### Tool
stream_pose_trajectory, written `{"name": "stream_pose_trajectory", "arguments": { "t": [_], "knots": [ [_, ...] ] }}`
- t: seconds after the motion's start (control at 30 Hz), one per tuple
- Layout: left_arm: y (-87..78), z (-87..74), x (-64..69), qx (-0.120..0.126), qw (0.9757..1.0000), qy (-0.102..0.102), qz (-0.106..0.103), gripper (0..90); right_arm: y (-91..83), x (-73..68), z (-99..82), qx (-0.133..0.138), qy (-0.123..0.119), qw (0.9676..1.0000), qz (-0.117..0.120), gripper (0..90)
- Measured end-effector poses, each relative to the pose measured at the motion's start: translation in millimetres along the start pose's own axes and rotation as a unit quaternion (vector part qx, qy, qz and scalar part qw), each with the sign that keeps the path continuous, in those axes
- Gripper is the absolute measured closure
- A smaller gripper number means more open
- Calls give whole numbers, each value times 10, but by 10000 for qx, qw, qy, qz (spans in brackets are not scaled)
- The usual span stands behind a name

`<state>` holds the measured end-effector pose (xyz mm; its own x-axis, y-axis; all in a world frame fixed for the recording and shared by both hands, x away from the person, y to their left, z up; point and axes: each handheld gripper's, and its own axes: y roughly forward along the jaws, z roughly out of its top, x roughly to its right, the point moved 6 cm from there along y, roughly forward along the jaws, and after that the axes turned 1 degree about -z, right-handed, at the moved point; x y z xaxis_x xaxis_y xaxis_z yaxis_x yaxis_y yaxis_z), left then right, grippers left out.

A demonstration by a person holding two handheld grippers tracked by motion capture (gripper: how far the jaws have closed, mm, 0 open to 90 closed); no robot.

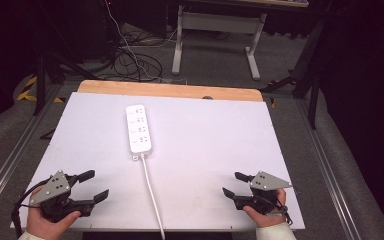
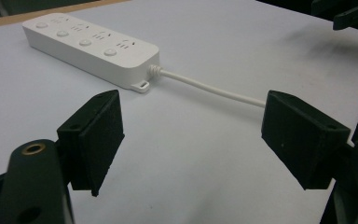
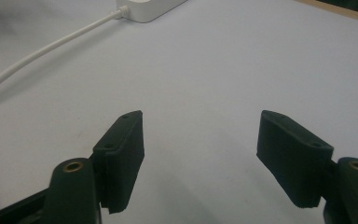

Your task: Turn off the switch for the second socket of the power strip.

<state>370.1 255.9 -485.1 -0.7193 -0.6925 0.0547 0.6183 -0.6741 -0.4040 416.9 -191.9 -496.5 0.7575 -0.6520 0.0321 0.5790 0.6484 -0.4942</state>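
A white power strip (image 1: 138,128) with several sockets lies on the white table top (image 1: 205,130), left of centre and toward the back. Its white cable (image 1: 151,192) runs toward the front edge. My left gripper (image 1: 94,184) rests at the front left corner, open and holding nothing. The strip (image 2: 91,44) and cable (image 2: 209,88) lie ahead of its jaws in the left gripper view. At the front right my right gripper (image 1: 232,183) is open and holds nothing. Its view has the strip's end (image 3: 144,7) and the cable (image 3: 46,49) at the upper left.
A wooden strip (image 1: 170,90) borders the table's far edge. Beyond it stand a white desk frame (image 1: 215,37) and loose cables on the floor (image 1: 130,55). Metal rails (image 1: 330,170) run along both sides of the table.
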Motion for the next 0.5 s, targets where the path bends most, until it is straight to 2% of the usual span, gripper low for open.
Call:
{"name": "stream_pose_trajectory", "arguments": {
  "t": [0.23, 0.5],
  "knots": [
    [-20, 29, -16, -58, 9998, 189, 81, 226, -16, -4, 7, 106, -74, 9999, 1, 356],
    [-22, 42, -1, -112, 9997, 210, 32, 241, -6, -11, 2, 96, -53, 9999, 50, 357]
  ]
}}
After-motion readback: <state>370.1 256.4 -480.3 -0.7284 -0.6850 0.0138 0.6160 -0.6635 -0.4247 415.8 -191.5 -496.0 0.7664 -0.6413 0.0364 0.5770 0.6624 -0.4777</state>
